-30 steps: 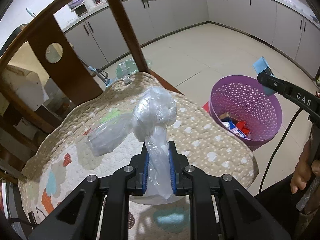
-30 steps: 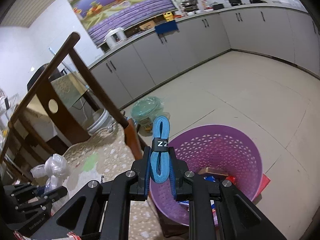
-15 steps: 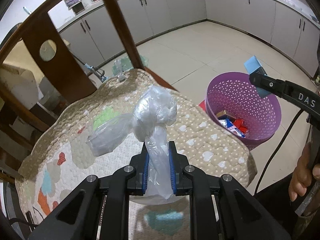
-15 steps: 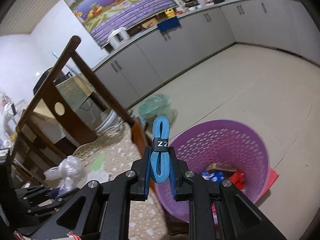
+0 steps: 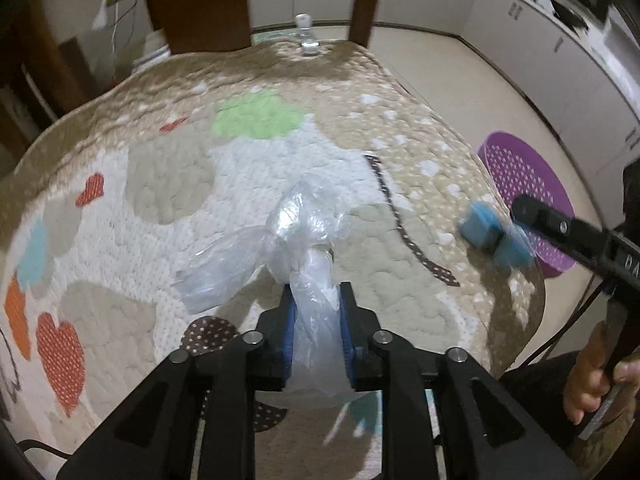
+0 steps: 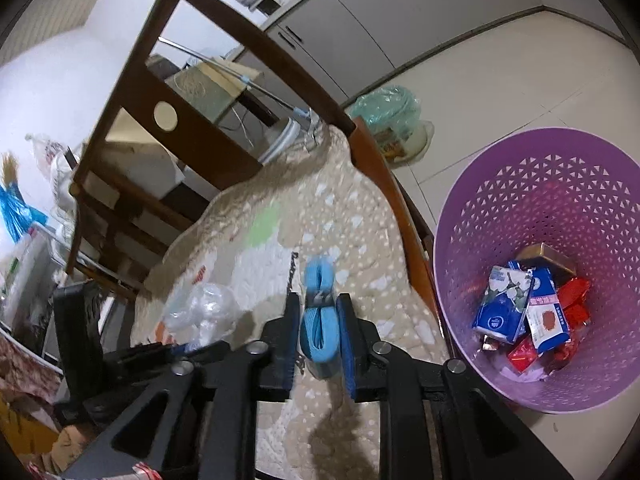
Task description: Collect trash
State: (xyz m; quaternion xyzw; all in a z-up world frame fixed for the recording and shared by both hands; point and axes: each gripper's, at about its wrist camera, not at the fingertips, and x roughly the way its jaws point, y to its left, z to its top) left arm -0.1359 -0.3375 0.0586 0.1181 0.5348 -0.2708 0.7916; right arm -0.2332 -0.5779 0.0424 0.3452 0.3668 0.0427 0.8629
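A crumpled clear plastic bag (image 5: 296,236) is being gripped by its twisted neck in the left claw (image 5: 316,320), so that the bulk of the bag is being kept forward of the fingers, over the quilted chair cushion (image 5: 168,168). A folded blue strap (image 6: 318,312) is being clamped upright in the right claw (image 6: 318,332), its loop end being left standing above the fingertips. Both pieces of trash are being held above the cushion, apparently so that they can be carried over to the purple perforated basket (image 6: 532,184), which is being used on the floor just beside the chair and is already being filled with tissue packets (image 6: 516,308) and red wrappers (image 6: 572,300). The dark wooden chair back (image 6: 168,120) is being kept well behind the claws; the seat's raised wooden edge (image 6: 404,216) is being judged the only obstacle between cushion and basket
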